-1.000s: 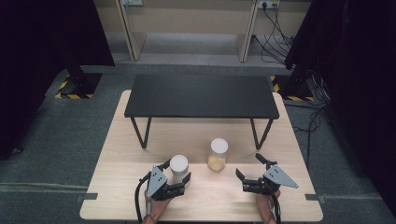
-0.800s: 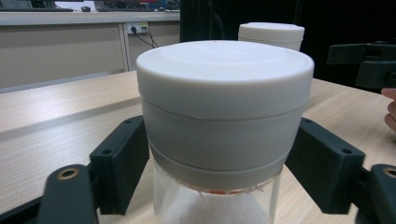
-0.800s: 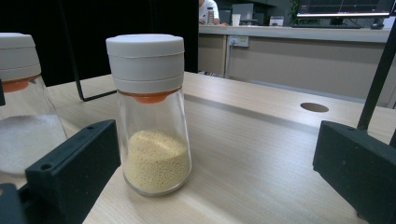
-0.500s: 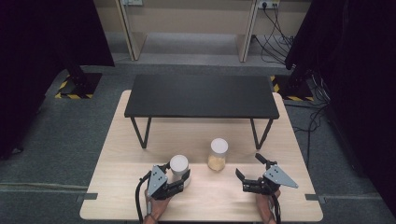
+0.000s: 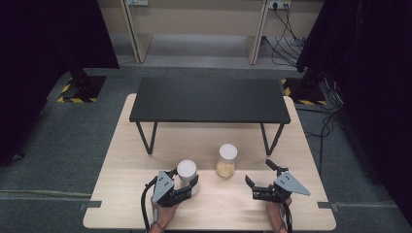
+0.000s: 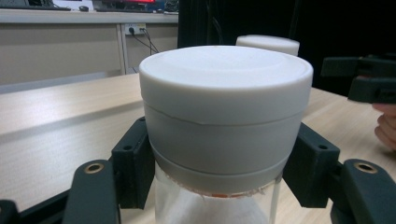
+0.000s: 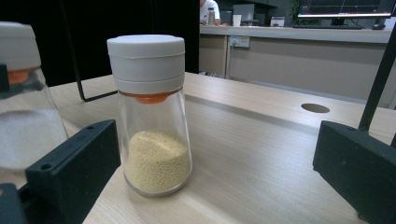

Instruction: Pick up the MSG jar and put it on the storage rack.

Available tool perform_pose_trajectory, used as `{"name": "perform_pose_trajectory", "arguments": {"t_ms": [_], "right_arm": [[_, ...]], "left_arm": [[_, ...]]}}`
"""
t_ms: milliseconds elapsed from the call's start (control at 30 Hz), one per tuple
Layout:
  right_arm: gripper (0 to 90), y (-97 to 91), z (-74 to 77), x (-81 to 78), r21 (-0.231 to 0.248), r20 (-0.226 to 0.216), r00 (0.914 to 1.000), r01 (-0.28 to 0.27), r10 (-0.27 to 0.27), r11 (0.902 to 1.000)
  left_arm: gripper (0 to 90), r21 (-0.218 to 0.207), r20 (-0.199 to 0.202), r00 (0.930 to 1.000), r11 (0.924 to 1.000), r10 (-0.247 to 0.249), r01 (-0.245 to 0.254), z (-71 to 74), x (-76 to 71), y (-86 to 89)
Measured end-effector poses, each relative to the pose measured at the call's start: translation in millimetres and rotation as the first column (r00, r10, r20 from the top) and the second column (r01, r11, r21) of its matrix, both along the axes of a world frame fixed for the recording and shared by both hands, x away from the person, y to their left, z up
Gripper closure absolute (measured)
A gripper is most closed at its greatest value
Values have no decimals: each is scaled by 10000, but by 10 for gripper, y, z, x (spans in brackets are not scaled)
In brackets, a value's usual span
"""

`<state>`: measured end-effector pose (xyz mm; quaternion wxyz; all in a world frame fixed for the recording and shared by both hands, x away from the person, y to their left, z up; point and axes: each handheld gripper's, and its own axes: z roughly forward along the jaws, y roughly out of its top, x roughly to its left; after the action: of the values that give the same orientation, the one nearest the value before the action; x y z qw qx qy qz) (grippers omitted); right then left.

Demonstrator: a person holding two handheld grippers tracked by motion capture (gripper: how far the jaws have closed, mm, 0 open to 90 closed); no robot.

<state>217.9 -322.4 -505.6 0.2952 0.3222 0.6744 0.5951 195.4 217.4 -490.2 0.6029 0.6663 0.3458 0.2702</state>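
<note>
left tool clamped on white-capped jar; right tool agape.

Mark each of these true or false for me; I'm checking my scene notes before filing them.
1. The left tool is shut on the white-filled jar. True.
2. The right tool grips the yellow-grain jar. False: its jaws stand open, with the jar standing free ahead of them.
3. Both jars carry white lids. True.
4. The yellow-grain jar stands on the black bench. False: it stands on the wooden table, in front of the bench.
5. The yellow-grain jar is full to its lid. False: grains fill only its lower part.
</note>
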Motion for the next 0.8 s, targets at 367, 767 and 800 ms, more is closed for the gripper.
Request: {"name": "perform_pose_trajectory", "arguments": {"t_ms": [367,767,800], "right_arm": [[6,0,1,-1,-2,-6,10000,6,-6,10000],[6,-2,2,1,2,-19,10000,-12,12,10000],[6,-3,0,2,10,-15,10000,-14,14,10000]], "left_arm": [[347,210,64,9996,9994,-263,262,326,111,64],[348,228,-17,9999,9996,-145,146,1029,255,346],[348,214,7,9999,9997,-124,123,1094,270,371]]}}
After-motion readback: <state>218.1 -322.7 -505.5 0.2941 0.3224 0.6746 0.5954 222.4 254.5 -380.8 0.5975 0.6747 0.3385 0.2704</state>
